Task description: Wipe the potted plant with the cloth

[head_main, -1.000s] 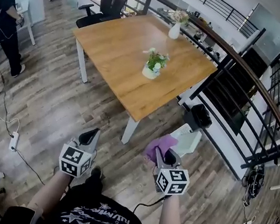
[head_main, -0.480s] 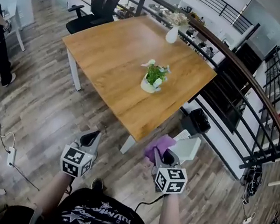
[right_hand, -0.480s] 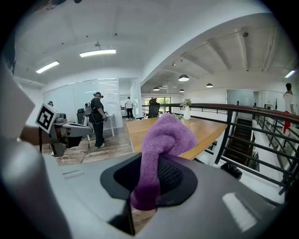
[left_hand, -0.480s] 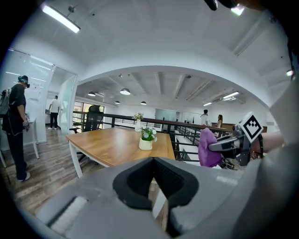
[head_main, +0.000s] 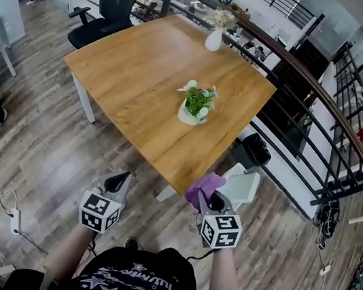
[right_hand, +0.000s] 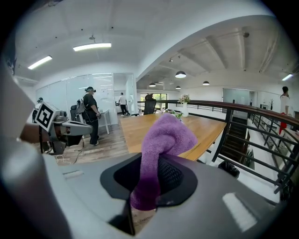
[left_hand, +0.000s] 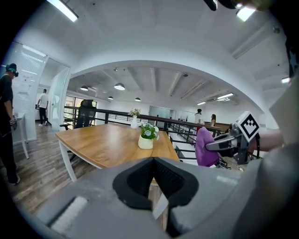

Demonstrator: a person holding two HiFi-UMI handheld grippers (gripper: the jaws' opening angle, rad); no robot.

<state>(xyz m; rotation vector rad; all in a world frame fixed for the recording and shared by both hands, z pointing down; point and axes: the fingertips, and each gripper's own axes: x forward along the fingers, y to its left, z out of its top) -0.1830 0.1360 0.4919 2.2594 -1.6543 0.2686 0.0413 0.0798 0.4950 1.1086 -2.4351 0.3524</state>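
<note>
The right tongs (head_main: 211, 201), clamped on the purple cloth (head_main: 202, 184), and the left tongs (head_main: 118, 181), shut and empty, have drawn up to the tabletop's (head_main: 142, 72) near corner, yet the potted plant (head_main: 195, 104) stands near its middle, probably beyond reach, so wiping hasn't begun.

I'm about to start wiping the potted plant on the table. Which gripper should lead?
The right gripper. Its jaws are clamped on the purple cloth, while the left gripper is shut and empty. Both are short of the table and similarly far from the potted plant.
</note>
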